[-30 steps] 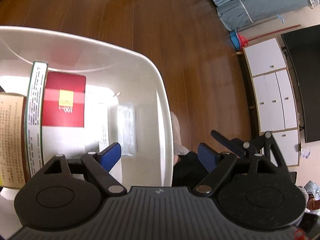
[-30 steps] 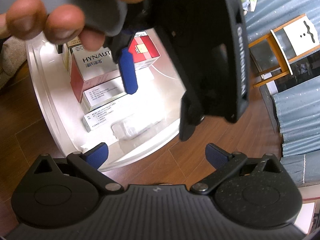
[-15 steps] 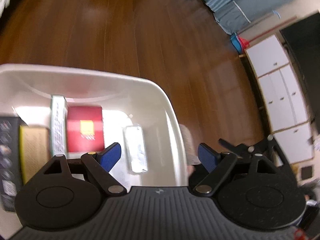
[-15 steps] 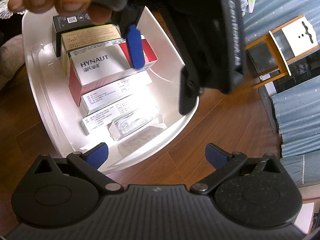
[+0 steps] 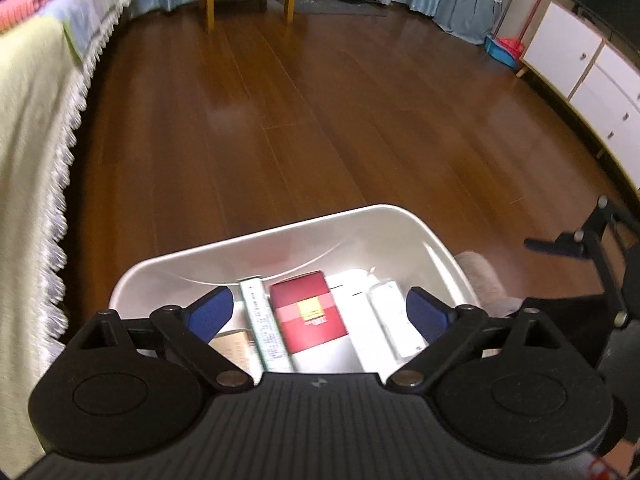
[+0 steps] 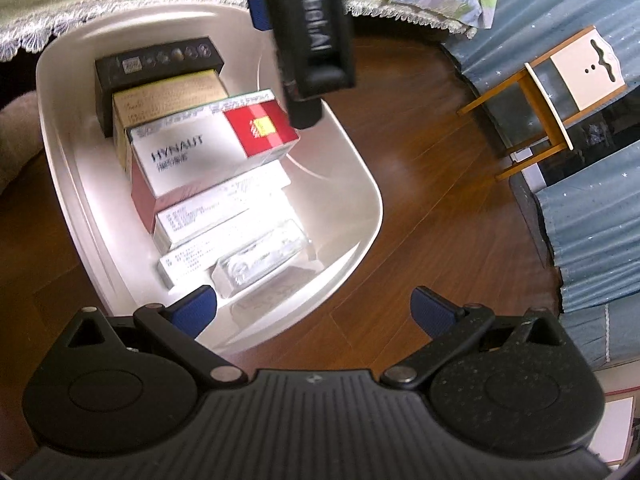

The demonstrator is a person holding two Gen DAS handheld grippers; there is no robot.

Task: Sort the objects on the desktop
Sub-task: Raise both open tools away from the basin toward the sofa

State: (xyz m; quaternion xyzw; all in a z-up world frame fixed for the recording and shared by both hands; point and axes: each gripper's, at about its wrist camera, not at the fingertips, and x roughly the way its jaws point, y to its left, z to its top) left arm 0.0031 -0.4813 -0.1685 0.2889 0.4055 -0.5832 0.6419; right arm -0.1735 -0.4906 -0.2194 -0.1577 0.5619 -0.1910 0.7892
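Nearest in the left wrist view, the left gripper [image 5: 319, 312] has its two blue fingers spread wide with nothing between them; a second ago it looked steeply down into the white bin [image 5: 280, 236], and now it has tipped up and drawn back, so that the bin fills only the low part of the view and the wooden floor [image 5: 304, 112] opens beyond it. The right gripper [image 6: 313, 312] is also wide open and empty; it hangs above the near rim of the bin, and compared with a second ago its view shows more of the bin, because the left gripper, seen from here as a dark body at the top, has risen away from the boxes.

Inside the bin the objects lie side by side in a row: nearest to the right camera a clear plastic case [image 6: 260, 262], then two white boxes [image 6: 216, 216], then the red and white box [image 6: 212, 148] marked HYNAUT, a yellowish box [image 6: 168, 94], and at the far end a black box [image 6: 156, 58].

Farther away are a fringed cloth [image 5: 32, 128] to the left, a wooden chair [image 6: 560, 92] and blue curtains [image 6: 592, 216].

My judgement: both hands retreat empty and every box rests in the bin; the sorting seems finished or almost finished.
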